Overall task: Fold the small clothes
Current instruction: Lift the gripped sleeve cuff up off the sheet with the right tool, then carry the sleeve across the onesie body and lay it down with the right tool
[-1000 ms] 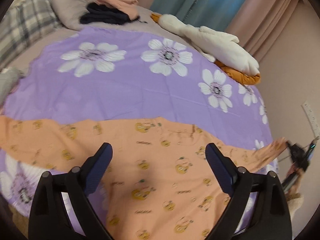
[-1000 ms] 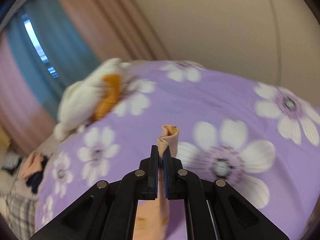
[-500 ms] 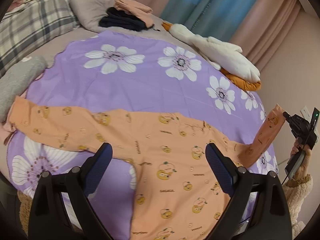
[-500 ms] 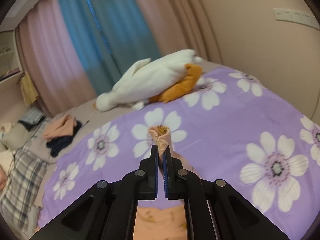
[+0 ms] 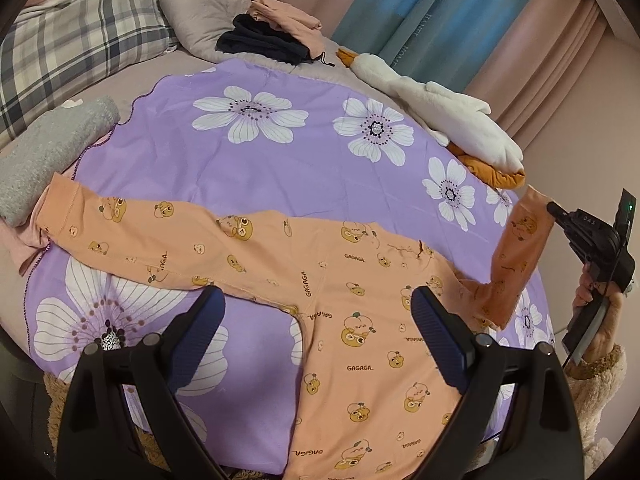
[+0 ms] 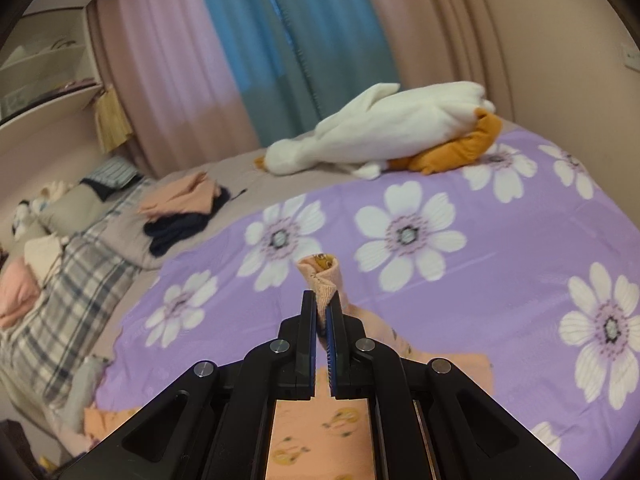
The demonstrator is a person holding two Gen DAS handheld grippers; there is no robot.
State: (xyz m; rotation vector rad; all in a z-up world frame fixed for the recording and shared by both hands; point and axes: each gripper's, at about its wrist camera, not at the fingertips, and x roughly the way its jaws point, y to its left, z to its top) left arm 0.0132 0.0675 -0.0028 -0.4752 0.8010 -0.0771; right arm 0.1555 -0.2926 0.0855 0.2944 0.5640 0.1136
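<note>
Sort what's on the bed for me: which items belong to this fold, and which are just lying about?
In the job:
- orange printed top, spread on the purple floral sheet
- its raised sleeve cuff, clamped in the right gripper
- left gripper, open above the top

Lying about:
- plush goose
- dark and peach clothes pile
- grey knit
- plaid bedding

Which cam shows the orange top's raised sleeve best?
Left wrist: the whole sleeve rises off the bedsheet to the right gripper. Right wrist shows only the cuff pinched in its jaws.
</note>
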